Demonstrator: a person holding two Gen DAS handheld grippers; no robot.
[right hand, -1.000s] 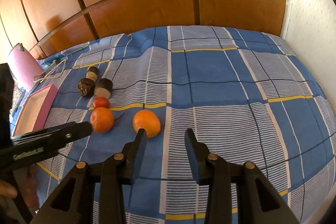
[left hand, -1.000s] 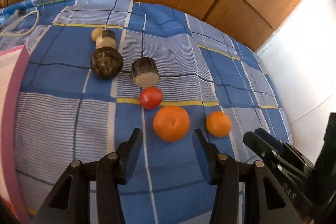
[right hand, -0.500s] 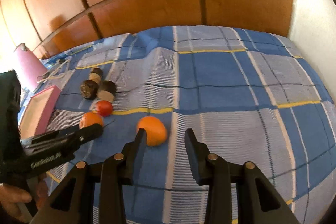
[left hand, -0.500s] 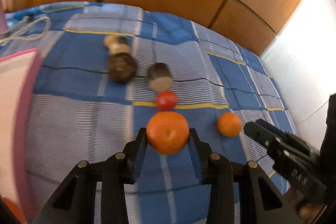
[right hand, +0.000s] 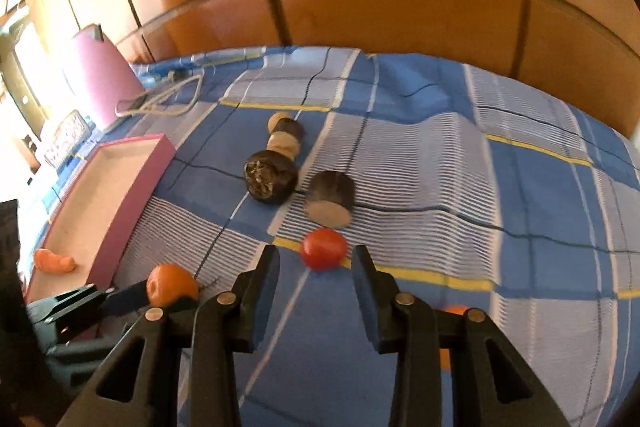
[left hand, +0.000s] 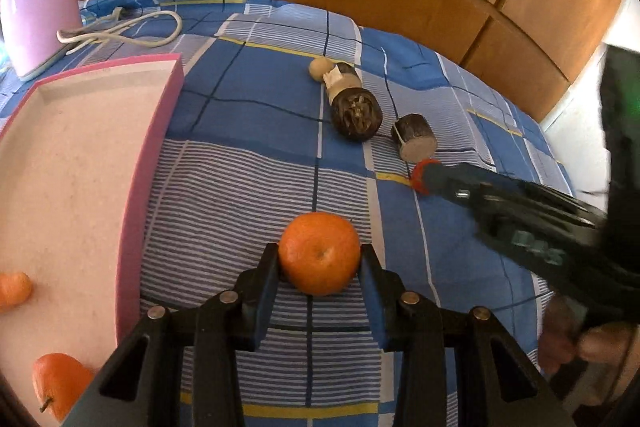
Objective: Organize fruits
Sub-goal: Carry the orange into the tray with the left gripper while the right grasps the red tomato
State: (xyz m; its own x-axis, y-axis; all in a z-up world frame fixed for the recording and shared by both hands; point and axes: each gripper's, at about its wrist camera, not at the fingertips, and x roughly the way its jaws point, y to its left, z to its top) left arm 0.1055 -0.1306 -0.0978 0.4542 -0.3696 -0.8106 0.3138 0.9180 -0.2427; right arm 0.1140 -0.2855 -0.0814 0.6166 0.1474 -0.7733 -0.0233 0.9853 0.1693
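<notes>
Insp A: Left gripper (left hand: 320,263) status?

Insp B: Its fingers have just been closing; now pinching the orange (left hand: 319,253) by both sides, over the bed (left hand: 248,187), beside the pink tray (left hand: 148,163). Judged en route to the tray, w/ other fruit already in it.

Insp A: Right gripper (right hand: 316,263)?

Insp B: Fingers spread, nothing held. Tomato (right hand: 324,249) lies on the bed between the tips, untouched. Likely next pick.
</notes>
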